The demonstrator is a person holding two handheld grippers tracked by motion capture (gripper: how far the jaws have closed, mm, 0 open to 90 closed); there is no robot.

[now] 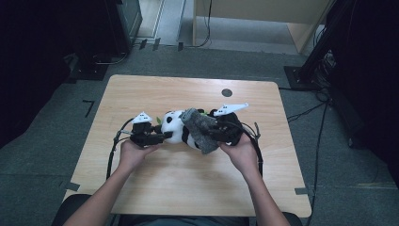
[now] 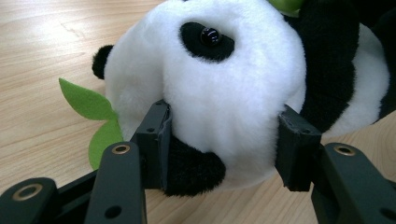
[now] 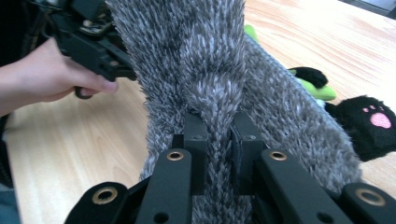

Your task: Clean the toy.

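We see a toy panda (image 1: 176,127) lying near the middle of the wooden table (image 1: 188,188), with a fuzzy grey sock (image 1: 201,129) draped over its body on the right side. In the left gripper view the panda's white head (image 2: 219,88) sits between the two black jaws, which press into the plush on either side, so the left gripper (image 1: 157,136) is clamped on the head. A green felt leaf (image 2: 93,114) lies on the wood just beside the head. In the right gripper view the jaws stand close together and pinch a fold of the grey sock (image 3: 210,93) between them; the right gripper (image 1: 221,132) thus grips the sock. A black paw (image 3: 369,123) with pink pads shows past the sock's edge. The person's left hand (image 1: 134,153) and right hand (image 1: 242,153) hold the grippers from the near side of the table. A small dark round mark (image 1: 227,92) sits on the table's far part, well apart from the toy.
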